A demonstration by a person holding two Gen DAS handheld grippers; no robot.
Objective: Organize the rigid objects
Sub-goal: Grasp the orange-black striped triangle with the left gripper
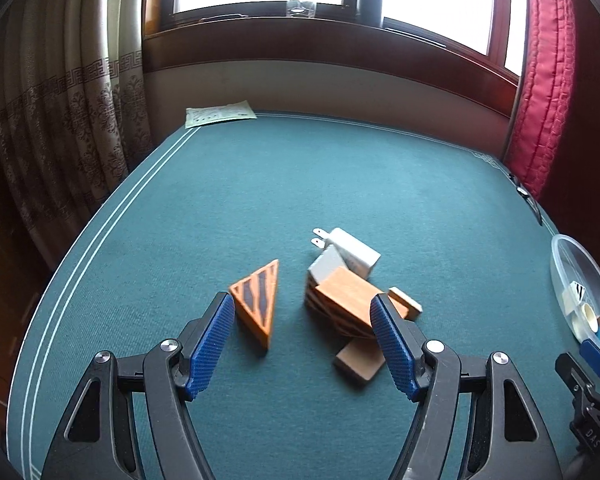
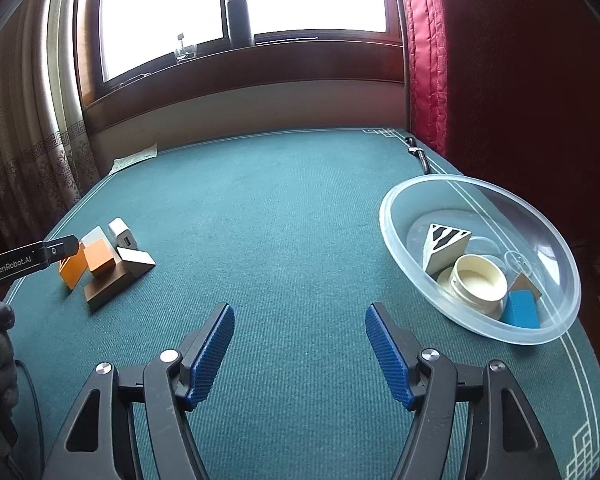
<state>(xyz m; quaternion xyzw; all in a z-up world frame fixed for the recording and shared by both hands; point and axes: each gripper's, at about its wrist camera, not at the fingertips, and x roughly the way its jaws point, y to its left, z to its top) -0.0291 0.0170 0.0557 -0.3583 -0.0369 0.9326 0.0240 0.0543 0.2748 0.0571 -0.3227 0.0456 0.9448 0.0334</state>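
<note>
My left gripper [image 1: 302, 312] is open and empty, low over the green table. An orange striped wedge [image 1: 258, 300] lies beside its left finger. A pile of wooden blocks [image 1: 346, 300] with a white charger [image 1: 352, 250] sits by its right finger. In the right wrist view the same pile [image 2: 108, 264] is at the far left. My right gripper [image 2: 300, 320] is open and empty above bare cloth. A clear plastic bowl [image 2: 392, 232] to its right holds a striped wedge [image 2: 444, 248], a cream lid [image 2: 480, 282] and a blue block [image 2: 520, 310].
The bowl's rim [image 1: 560, 248] shows at the right edge of the left wrist view. A paper sheet [image 1: 220, 114] lies at the table's far left corner. A red curtain [image 2: 428, 56] hangs at the right, a patterned curtain [image 1: 60, 120] at the left. A dark flask [image 2: 239, 20] stands on the windowsill.
</note>
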